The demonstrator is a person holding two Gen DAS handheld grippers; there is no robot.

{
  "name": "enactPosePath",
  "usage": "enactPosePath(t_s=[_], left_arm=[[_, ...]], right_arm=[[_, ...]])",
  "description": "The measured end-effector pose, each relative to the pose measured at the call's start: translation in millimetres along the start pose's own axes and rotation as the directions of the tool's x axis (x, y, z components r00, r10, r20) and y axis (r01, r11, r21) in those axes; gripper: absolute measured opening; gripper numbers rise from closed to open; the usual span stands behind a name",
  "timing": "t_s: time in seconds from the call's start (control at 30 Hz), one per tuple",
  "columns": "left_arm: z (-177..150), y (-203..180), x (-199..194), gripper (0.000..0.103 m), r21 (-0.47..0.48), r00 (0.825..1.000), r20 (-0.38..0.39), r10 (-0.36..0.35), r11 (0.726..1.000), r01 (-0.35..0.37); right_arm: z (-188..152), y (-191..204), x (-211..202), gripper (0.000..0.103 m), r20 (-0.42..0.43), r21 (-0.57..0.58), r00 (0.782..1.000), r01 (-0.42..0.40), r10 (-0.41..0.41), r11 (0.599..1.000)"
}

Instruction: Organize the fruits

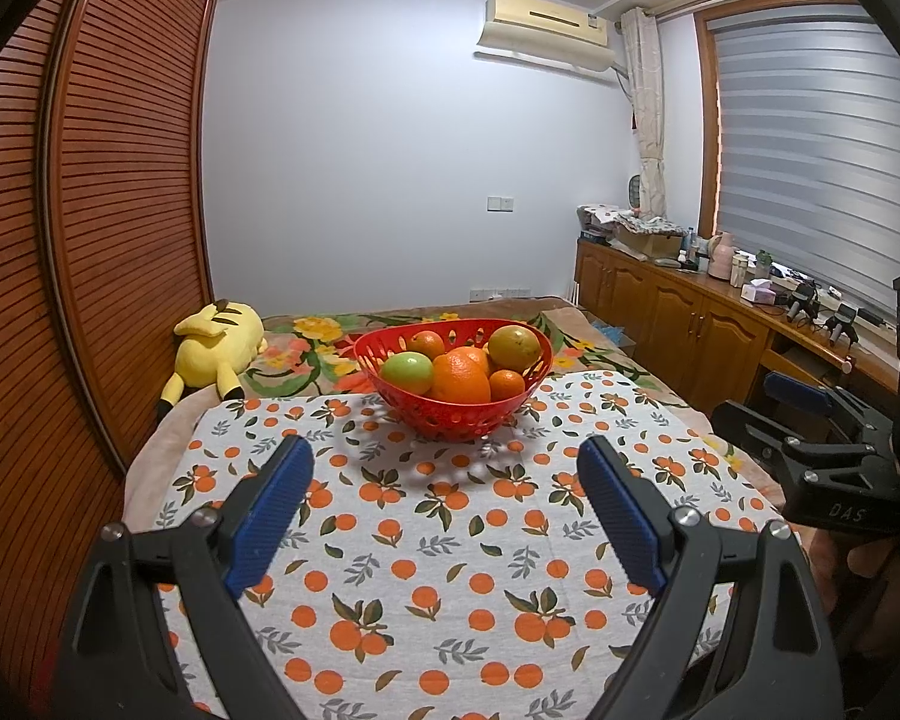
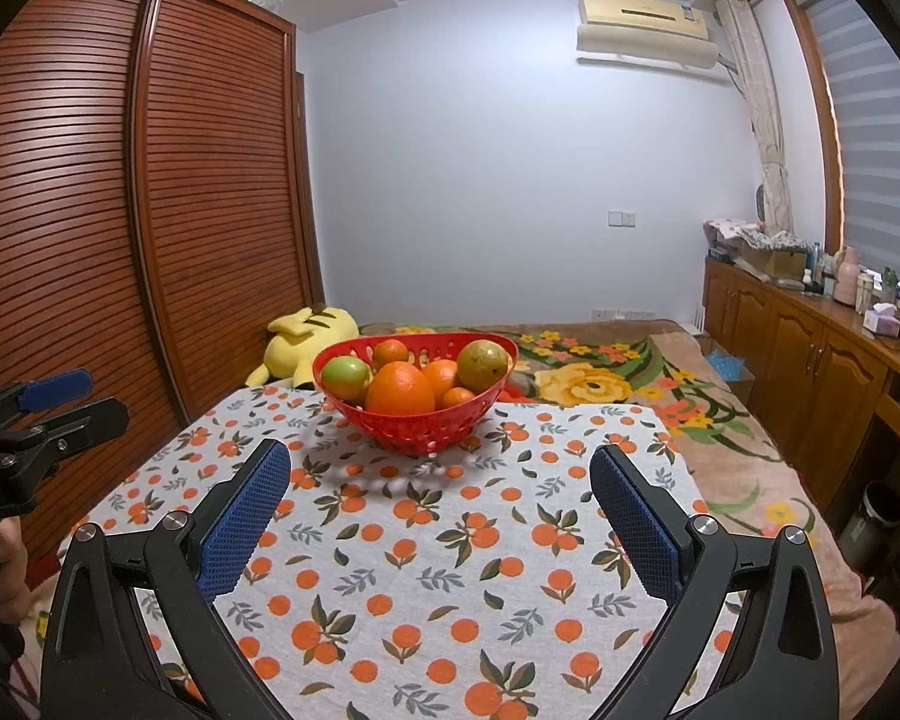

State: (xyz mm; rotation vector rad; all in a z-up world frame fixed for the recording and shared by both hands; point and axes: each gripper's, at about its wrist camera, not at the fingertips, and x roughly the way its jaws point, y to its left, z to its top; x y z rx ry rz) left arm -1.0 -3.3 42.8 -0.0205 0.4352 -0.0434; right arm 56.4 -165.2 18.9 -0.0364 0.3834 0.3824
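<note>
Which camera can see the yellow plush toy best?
The left wrist view. There the yellow plush toy lies in the open beside the wardrobe, body, ears and tail all showing. In the right wrist view the red basket of fruit hides part of it, so you mostly see its head and back.

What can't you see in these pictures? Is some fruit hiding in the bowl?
- Fruit low in the bowl: in both views its red wall and the big orange cover whatever lies underneath, so no sure count.
- Plush toy: in the right view the bowl hides part of it.
- Small bottles on the cabinet: too tiny to identify.
- Right gripper: cut off at the left view's edge.
</note>
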Motion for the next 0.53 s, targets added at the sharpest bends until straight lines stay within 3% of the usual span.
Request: enactPosePath(t_s=[0.53], left_arm=[[-1.5,-1.6,-2.4,0.091,0.001,1.000,0.001,-0.003,1.000,0.003]], right_arm=[[-0.4,-0.5,-0.1,0.102,0.001,-0.001,1.000,0.001,-0.001,1.000]])
